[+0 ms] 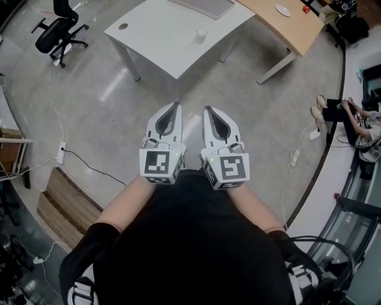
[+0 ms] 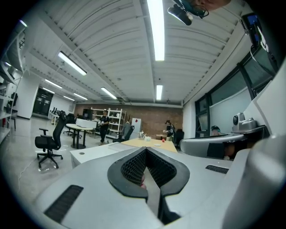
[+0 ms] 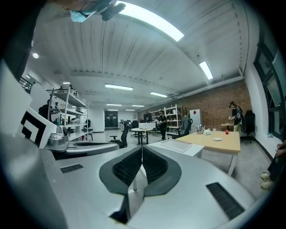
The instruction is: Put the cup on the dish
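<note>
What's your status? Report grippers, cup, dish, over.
Left gripper and right gripper shut, empty. Cup on white table, dish apart on wooden table, both ahead. No obstacle seen on the way.

White cup (image 1: 201, 34); white dish (image 1: 283, 9); white table (image 1: 158, 36); tan table (image 1: 297, 31); grey floor (image 1: 89, 125)

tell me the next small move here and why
Probably step up to the white table. The cup stands on it, well ahead of the left gripper and right gripper, both shut and empty over the floor. The dish lies on the wooden table beyond.
</note>
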The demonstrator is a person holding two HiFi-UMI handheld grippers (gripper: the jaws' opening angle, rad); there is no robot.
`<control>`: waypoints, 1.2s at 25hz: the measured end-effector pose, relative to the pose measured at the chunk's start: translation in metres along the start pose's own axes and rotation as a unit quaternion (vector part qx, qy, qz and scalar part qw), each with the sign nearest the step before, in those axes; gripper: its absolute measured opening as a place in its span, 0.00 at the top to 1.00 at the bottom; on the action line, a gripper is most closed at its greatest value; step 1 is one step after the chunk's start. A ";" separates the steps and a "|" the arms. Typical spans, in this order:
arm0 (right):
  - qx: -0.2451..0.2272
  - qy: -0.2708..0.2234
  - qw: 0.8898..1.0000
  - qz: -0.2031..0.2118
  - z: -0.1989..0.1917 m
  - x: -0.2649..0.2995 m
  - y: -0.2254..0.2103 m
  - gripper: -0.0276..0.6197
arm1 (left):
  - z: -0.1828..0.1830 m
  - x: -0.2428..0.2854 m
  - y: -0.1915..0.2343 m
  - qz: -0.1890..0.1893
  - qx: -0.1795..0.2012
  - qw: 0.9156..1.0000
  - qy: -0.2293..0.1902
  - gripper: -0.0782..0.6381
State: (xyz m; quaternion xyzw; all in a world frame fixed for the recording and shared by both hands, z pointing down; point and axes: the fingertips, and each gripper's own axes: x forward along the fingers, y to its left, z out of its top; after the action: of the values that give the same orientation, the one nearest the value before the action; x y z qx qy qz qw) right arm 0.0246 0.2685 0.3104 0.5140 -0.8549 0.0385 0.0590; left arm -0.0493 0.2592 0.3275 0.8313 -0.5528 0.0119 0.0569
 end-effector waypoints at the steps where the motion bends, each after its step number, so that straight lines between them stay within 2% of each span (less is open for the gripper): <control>1: -0.002 -0.001 1.000 0.001 0.002 0.003 0.002 0.94 | 0.003 0.000 0.004 0.000 0.001 1.000 -0.003 0.89; 5: -0.002 -0.002 1.000 -0.009 0.012 0.009 -0.003 0.94 | 0.008 0.006 0.009 0.004 -0.003 1.000 -0.010 0.89; 8: -0.001 -0.004 1.000 0.003 0.012 0.014 0.002 0.94 | 0.010 0.006 0.012 0.008 -0.006 1.000 -0.004 0.89; 17: 0.012 -0.003 1.000 0.016 0.014 0.038 0.003 0.94 | 0.014 0.019 0.019 0.004 0.027 1.000 0.008 0.89; 20: 0.015 -0.003 1.000 0.019 0.018 0.051 -0.003 0.94 | 0.013 0.029 0.021 0.002 0.035 0.999 0.016 0.89; 25: 0.024 0.007 0.999 0.026 0.010 0.075 -0.013 0.94 | 0.007 0.051 0.036 0.020 0.018 0.999 0.022 0.89; 30: 0.035 0.024 0.999 0.033 0.001 0.110 -0.045 0.94 | 0.006 0.092 0.048 0.033 0.021 0.999 0.032 0.89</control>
State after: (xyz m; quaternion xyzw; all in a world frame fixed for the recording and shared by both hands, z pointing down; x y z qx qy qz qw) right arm 0.0133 0.1512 0.3255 0.4863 -0.8678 0.0828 0.0599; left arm -0.0580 0.1555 0.3336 0.8128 -0.5774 0.0517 0.0572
